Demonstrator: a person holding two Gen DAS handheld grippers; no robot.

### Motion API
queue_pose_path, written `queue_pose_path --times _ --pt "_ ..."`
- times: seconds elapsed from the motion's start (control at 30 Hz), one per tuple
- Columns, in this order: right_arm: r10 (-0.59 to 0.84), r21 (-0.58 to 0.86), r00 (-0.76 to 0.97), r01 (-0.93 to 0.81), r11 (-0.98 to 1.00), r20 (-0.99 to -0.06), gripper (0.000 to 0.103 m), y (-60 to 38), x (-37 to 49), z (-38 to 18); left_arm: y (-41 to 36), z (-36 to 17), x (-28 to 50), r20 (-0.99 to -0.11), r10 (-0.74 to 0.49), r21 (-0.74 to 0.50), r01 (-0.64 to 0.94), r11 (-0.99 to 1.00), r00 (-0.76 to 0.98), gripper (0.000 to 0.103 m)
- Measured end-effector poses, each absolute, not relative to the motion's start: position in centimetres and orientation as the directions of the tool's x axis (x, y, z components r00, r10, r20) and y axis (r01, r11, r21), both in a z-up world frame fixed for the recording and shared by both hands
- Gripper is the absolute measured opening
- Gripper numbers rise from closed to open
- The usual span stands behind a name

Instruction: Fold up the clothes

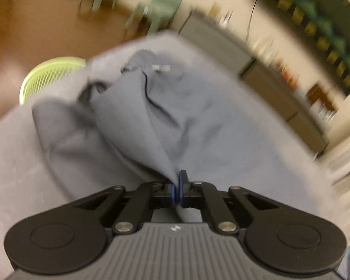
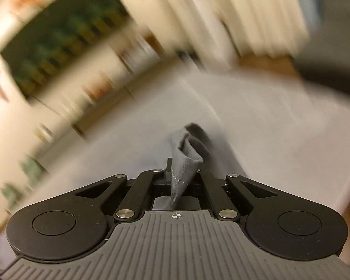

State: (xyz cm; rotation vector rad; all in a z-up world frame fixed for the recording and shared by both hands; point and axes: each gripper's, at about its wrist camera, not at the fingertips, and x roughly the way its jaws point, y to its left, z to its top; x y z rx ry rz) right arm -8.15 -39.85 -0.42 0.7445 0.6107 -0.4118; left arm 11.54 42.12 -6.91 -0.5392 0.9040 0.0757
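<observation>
Left wrist view: grey garment (image 1: pixel 137 107) stretches lengthwise away; both grippers' jaws clamp its corners.

The right gripper (image 2: pixel 178 170) points down over a pale grey tabletop (image 2: pixel 280 126), its jaws closed tight on a fold of grey cloth (image 2: pixel 186 158). The pinched fabric stands up past the jaws in a small doubled peak, with its lower end trailing back between the black linkage arms. The surroundings are heavily blurred: a dark green board (image 2: pixel 65 44) on a cream wall at upper left, pale vertical drapes (image 2: pixel 221 11) at top, and a dark shape at upper right that cannot be made out.
</observation>
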Motion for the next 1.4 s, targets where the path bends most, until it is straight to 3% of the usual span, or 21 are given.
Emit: queue_pose_path --times 0.07,0.2,0.27,0.33,0.47,0.53,0.77,0.9,1.03,1.07,1.13,1.2,1.27,1.4 --pt "-0.095 0.51 0.699 0.6 0.616 -0.709 0.0 -40.8 -8.0 -2.5 41.8 -7.0 11.8 -0.771 -0.153 -0.396 -0.278 0.875 0.618 0.004" --pt "-0.115 0.48 0.679 0.618 0.622 -0.725 0.0 -40.8 -7.8 -2.8 41.5 -7.4 12.1 -0.782 -0.142 -0.374 -0.276 0.885 0.607 0.006" --pt "-0.149 0.461 0.673 0.634 0.621 -0.724 0.0 -40.8 -7.5 -2.7 41.5 -7.5 11.6 -0.793 -0.136 -0.357 -0.271 0.894 0.594 0.011" --pt "-0.199 0.415 0.658 0.65 0.637 -0.726 0.0 -40.4 -7.6 -2.6 41.3 -7.8 11.5 -0.808 -0.132 -0.334 -0.262 0.905 0.574 0.028" --pt "-0.293 0.355 0.661 0.662 0.66 -0.691 0.0 -40.1 -8.1 -0.9 39.9 -7.9 11.5 -0.826 -0.083 -0.245 -0.223 0.944 0.557 0.037" --pt "-0.36 0.302 0.659 0.672 0.676 -0.661 0.0 -40.2 -7.9 0.3 39.2 -7.8 11.1 -0.828 -0.073 -0.221 -0.204 0.954 0.556 0.053" --pt "-0.364 0.294 0.564 0.76 0.579 -0.741 0.0 -43.3 -7.1 -1.7 39.0 -7.8 10.8 -0.815 -0.151 -0.298 -0.182 0.937 0.559 0.055" --pt "-0.431 0.212 0.511 0.792 0.572 -0.744 0.0 -43.6 -5.9 -2.1 41.4 -7.6 10.2 -0.773 -0.225 -0.431 -0.231 0.872 0.593 0.058" --pt "-0.499 0.099 0.434 0.82 0.564 -0.75 0.0 -44.4 -3.9 -2.0 44.8 -6.5 7.7 -0.676 -0.266 -0.58 -0.274 0.767 0.687 0.06" --pt "-0.522 0.077 0.408 0.836 0.543 -0.749 0.004 -44.6 -3.9 -1.7 46.0 -6.5 6.8 -0.65 -0.268 -0.621 -0.295 0.726 0.711 0.061" --pt "-0.606 0.042 0.357 0.882 0.47 -0.71 0.049 -44.1 -5.0 -0.4 48.4 -6.5 5.1 -0.604 -0.26 -0.691 -0.332 0.642 0.753 0.062" --pt "-0.733 0.037 0.354 0.911 0.411 -0.581 0.05 -41.2 -6.9 2.1 50.1 -6.8 3.9 -0.605 -0.221 -0.705 -0.385 0.595 0.765 0.062" --pt "-0.722 0.059 0.486 0.846 0.529 -0.491 0.051 -36.3 -7.3 4.1 51.0 -7.0 3.3 -0.605 -0.207 -0.711 -0.404 0.575 0.769 0.063" --pt "-0.413 0.049 0.768 0.497 0.867 -0.489 0.055 -23.9 -4.5 4.8 49.2 -7.5 3.9 -0.638 -0.227 -0.681 -0.401 0.613 0.736 0.063"
